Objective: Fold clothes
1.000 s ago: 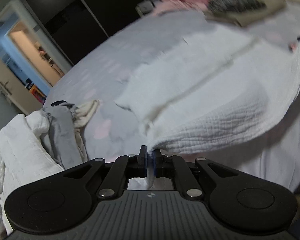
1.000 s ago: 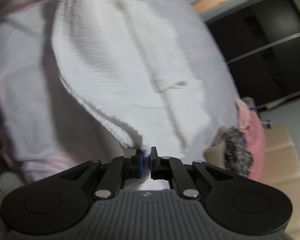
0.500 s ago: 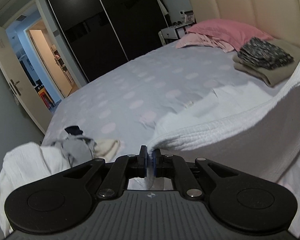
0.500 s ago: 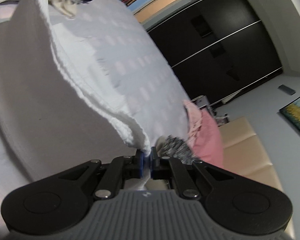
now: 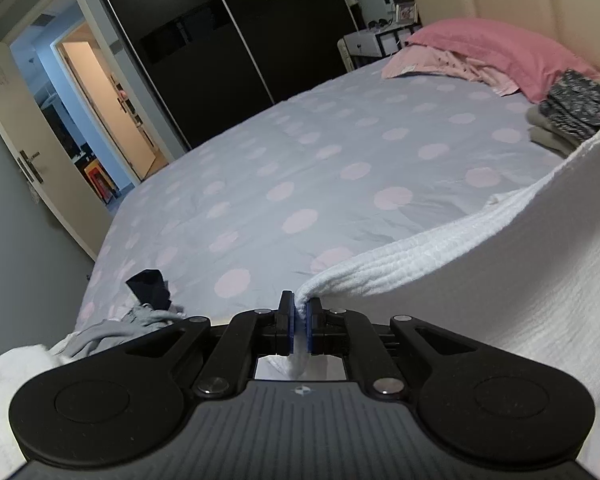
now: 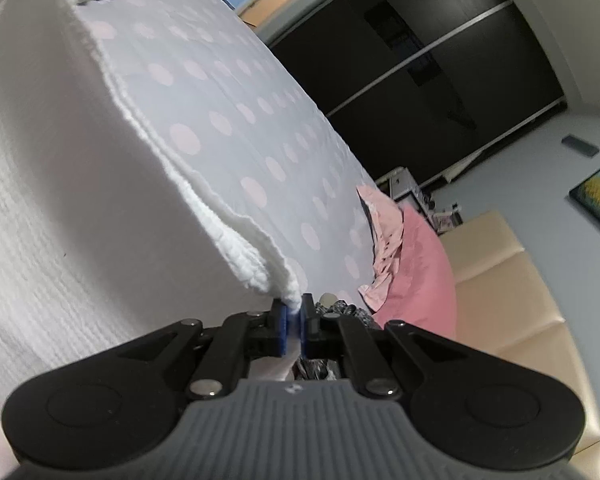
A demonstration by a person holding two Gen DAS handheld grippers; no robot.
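A white textured garment (image 5: 480, 264) hangs stretched between both grippers, lifted off the bed. My left gripper (image 5: 298, 306) is shut on one corner of it, and the cloth sweeps away to the right of that view. In the right wrist view the same white garment (image 6: 80, 200) fills the left side, its layered edge running down to my right gripper (image 6: 294, 308), which is shut on the other corner.
The bed has a grey sheet with pink dots (image 5: 320, 160). A pile of unfolded clothes (image 5: 140, 312) lies at its near left corner. Folded patterned and beige clothes (image 5: 572, 116) and a pink pillow (image 5: 496, 48) sit by the headboard. Dark wardrobe doors (image 5: 220, 40) stand beyond.
Both grippers have risen and pulled back, lifting the white garment off the bed. It lay spread on the sheet before; now it hangs taut between them and the dotted sheet is uncovered.
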